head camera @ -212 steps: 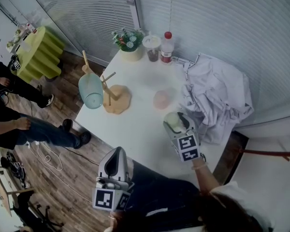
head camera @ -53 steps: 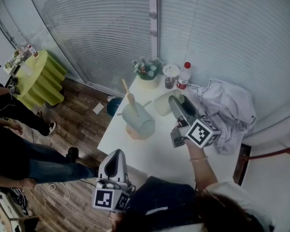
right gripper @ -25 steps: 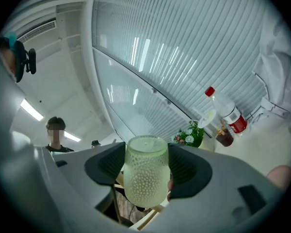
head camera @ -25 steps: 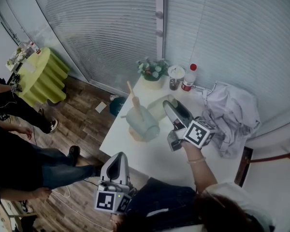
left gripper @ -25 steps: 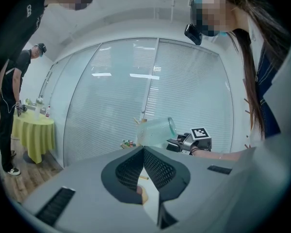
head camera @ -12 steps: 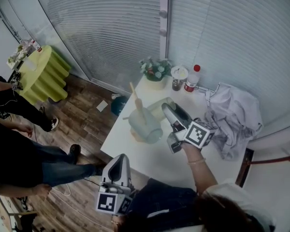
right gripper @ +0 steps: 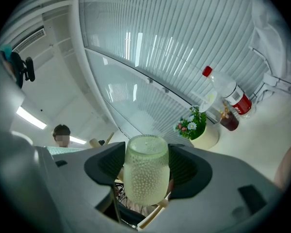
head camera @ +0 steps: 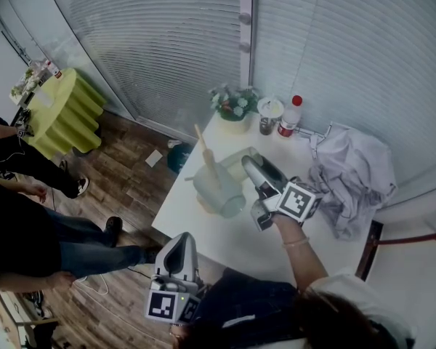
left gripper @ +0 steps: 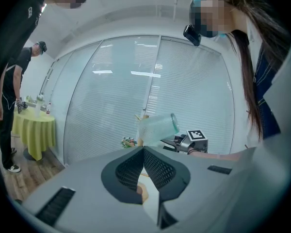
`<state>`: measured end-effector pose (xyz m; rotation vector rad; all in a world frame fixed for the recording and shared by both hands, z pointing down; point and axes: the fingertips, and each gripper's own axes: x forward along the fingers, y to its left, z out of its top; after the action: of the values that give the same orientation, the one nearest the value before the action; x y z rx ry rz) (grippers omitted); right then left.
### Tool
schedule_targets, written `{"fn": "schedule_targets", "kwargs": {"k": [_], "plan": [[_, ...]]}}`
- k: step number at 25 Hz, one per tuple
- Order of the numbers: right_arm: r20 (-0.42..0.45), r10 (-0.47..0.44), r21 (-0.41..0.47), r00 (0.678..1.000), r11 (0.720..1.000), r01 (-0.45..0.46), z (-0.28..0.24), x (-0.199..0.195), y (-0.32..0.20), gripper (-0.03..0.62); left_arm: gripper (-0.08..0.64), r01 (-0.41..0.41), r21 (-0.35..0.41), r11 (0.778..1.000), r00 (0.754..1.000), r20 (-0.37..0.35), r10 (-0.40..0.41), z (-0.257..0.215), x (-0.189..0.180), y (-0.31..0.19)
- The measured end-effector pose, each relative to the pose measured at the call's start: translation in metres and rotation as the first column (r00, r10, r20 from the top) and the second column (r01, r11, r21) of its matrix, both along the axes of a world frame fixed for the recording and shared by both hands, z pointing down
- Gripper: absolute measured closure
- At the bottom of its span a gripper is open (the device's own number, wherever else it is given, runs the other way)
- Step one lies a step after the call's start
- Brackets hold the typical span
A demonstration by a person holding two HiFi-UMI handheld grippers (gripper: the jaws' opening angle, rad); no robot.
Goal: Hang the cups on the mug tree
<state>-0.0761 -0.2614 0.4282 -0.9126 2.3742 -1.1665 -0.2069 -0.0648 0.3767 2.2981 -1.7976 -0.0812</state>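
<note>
Cup check: yellow cup [right gripper: 146, 178], bumpy-walled, is clamped between the jaws of the right gripper [right gripper: 146, 165]. In the head view it is held over the table [head camera: 236, 242], just beside the mug tree [head camera: 203, 145]; whether the two touch cannot be told. A blue cup [head camera: 219, 193] hangs tilted on the tree. Left gripper [left gripper: 143, 152] sits low, off the table's near edge, its jaws pressed together on nothing. Flower pot [head camera: 235, 109] and bottle [head camera: 288, 119] stand at the far edge. Crumpled cloth [head camera: 352, 177] lies at the right.
</note>
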Motion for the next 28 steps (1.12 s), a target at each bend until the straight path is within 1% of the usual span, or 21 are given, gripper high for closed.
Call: {"fn": "schedule_targets", "kwargs": {"k": [10,17,21,28], "plan": [[0.046,-0.015,-0.040,0.999,0.999,0.017,0.0064,-0.0011,0.0002,0.308,0.563,-0.008,-0.025,1.000,1.000,-0.002,0.008,0.0042,0.0018,-0.0028],[0.069,-0.019,-0.050,0.997,0.999,0.023,0.0089,-0.0013,-0.0001,0.307,0.563,-0.018,-0.046,0.999,1.000,-0.006,0.018,0.0089,0.0031,-0.0028],[0.071,-0.027,-0.042,0.997,0.999,0.030,0.0074,-0.0016,0.0006,0.307,0.563,-0.021,-0.007,1.000,1.000,-0.006,0.020,0.0052,0.0030,-0.0041],[0.104,-0.038,-0.045,0.994,0.998,0.043,0.0062,-0.0042,0.0007,0.307,0.563,-0.025,-0.020,0.999,1.000,-0.007,0.025,0.0057,0.0039,-0.0043]]}}
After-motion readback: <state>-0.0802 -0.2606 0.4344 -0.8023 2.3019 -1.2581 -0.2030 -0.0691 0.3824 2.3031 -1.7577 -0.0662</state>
